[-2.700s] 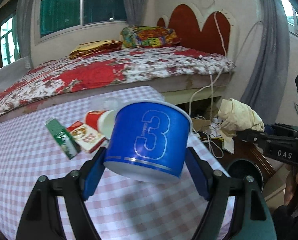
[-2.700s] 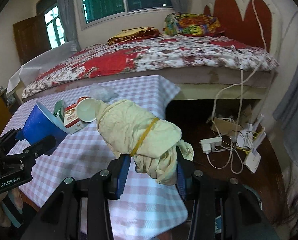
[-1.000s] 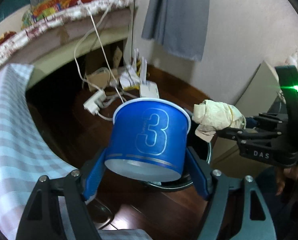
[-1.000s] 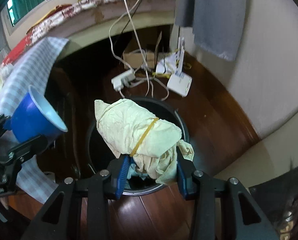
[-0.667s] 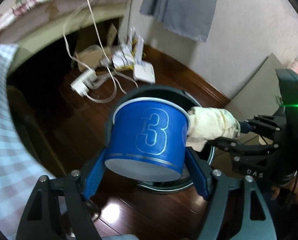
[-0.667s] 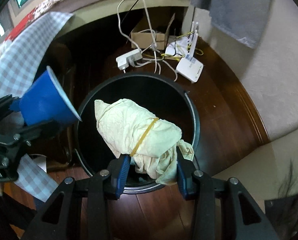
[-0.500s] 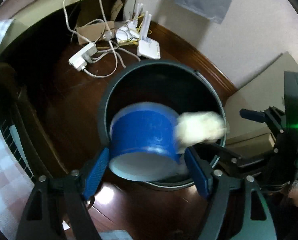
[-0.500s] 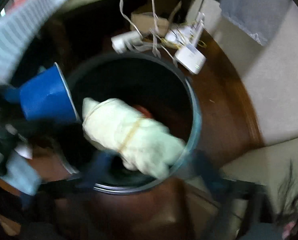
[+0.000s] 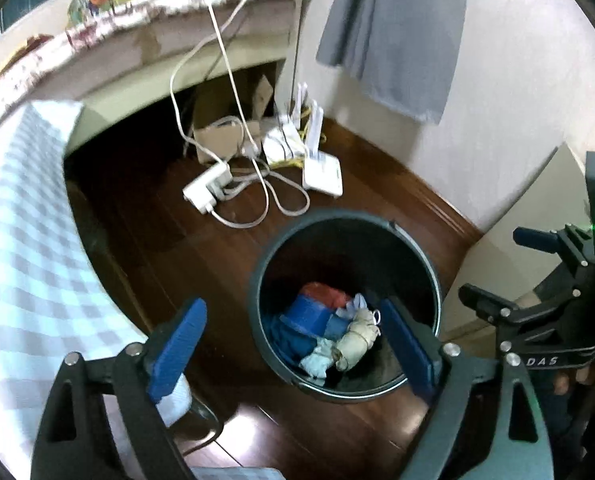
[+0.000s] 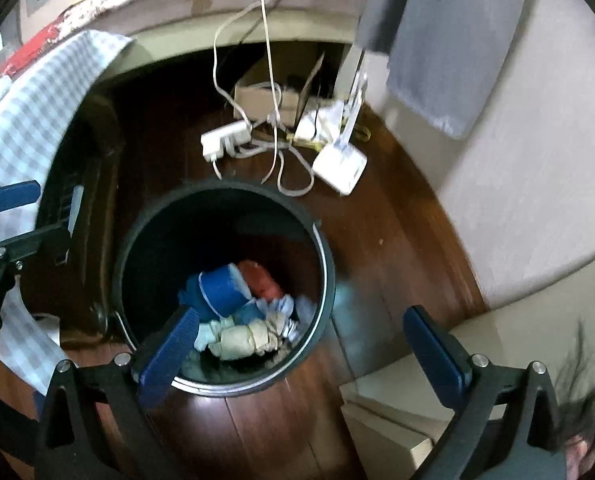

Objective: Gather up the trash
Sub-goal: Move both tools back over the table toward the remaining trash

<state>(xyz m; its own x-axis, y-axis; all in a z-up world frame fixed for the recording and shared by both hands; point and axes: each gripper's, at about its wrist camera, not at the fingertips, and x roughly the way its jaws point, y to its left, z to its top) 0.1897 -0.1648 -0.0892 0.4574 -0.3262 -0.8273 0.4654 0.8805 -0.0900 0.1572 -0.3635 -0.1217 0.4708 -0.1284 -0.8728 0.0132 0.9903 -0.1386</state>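
A black round trash bin point(image 9: 433, 276) stands on the dark wood floor; it also shows in the right wrist view point(image 10: 325, 264). Inside lie the blue cup point(image 9: 307, 316) point(image 10: 221, 290), the cream cloth wad tied with a rubber band point(image 9: 357, 340) point(image 10: 245, 338), a red item point(image 10: 259, 280) and other scraps. My left gripper point(image 9: 293, 350) is open and empty above the bin. My right gripper point(image 10: 301, 348) is open and empty above the bin's right rim. Each gripper shows at the edge of the other's view.
A table with a pink checked cloth point(image 9: 21, 240) is at the left. A power strip point(image 9: 209, 188), a white router point(image 9: 323, 174), cables and a cardboard box point(image 10: 269, 92) lie on the floor beyond the bin. A bed edge, a grey curtain point(image 9: 397, 36) and the wall are behind.
Both grippers carried their loads from the table to over the bin and opened. The blue cup and the cloth wad dropped into the bin.
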